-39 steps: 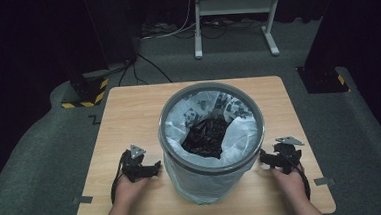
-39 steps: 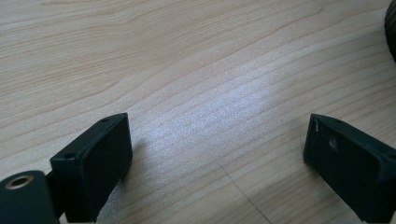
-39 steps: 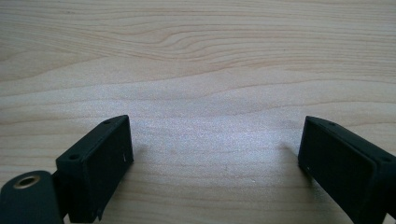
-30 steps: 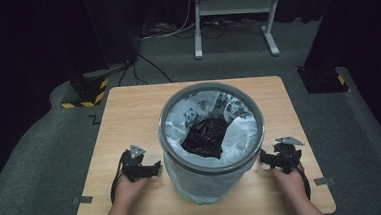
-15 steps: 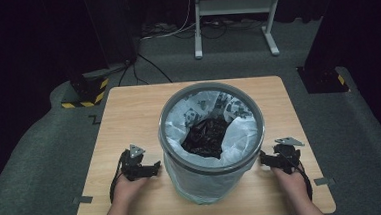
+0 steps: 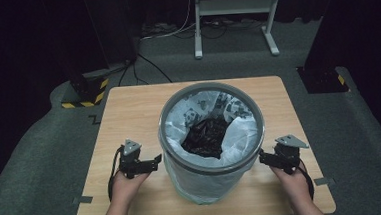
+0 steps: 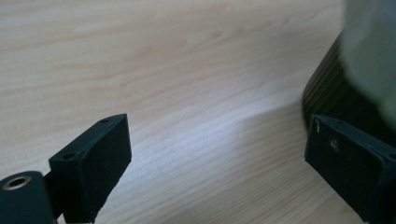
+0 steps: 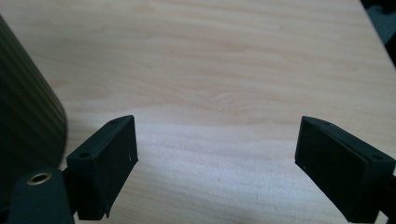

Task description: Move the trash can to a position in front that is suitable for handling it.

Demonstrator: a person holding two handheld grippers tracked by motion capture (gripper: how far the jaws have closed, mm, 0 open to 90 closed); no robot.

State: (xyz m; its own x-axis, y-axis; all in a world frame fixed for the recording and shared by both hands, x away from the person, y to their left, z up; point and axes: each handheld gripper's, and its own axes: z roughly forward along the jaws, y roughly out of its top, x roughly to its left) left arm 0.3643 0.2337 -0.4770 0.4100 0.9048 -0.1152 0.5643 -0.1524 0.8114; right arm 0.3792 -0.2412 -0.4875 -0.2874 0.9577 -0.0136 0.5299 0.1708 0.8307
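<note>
From the high view, a grey bin (image 6: 212, 141) stands upright on the wooden worktop (image 6: 128, 111), toward the near edge and about midway across. A pale, printed liner (image 6: 240, 129) is folded over its rim, and a crumpled black bag (image 6: 205, 136) lies inside. The left tongs (image 6: 155, 161) sit low at the bin's left side, their tips just beside its wall; whether they touch it cannot be told from here. The right tongs (image 6: 261, 156) sit at the bin's right side, tips likewise very near the wall. A hand (image 6: 125, 184) grips the left tool from the near edge, and the other hand (image 6: 293, 181) grips the right one. Behind the worktop, on the grey floor, stands a white metal frame (image 6: 233, 14).

In the left gripper view, the left tongs (image 7: 217, 163) are spread wide over bare wood, with nothing between the jaws. The bin's dark ribbed base (image 7: 331, 93) rises at the right edge, right behind the right-hand jaw, with the blurred pale liner (image 7: 369, 46) above it.

In the right gripper view, the right tongs (image 8: 217, 161) are also spread wide and empty over the wood. The ribbed bin wall (image 8: 25, 112) fills the left edge, just beside the left-hand jaw.
</note>
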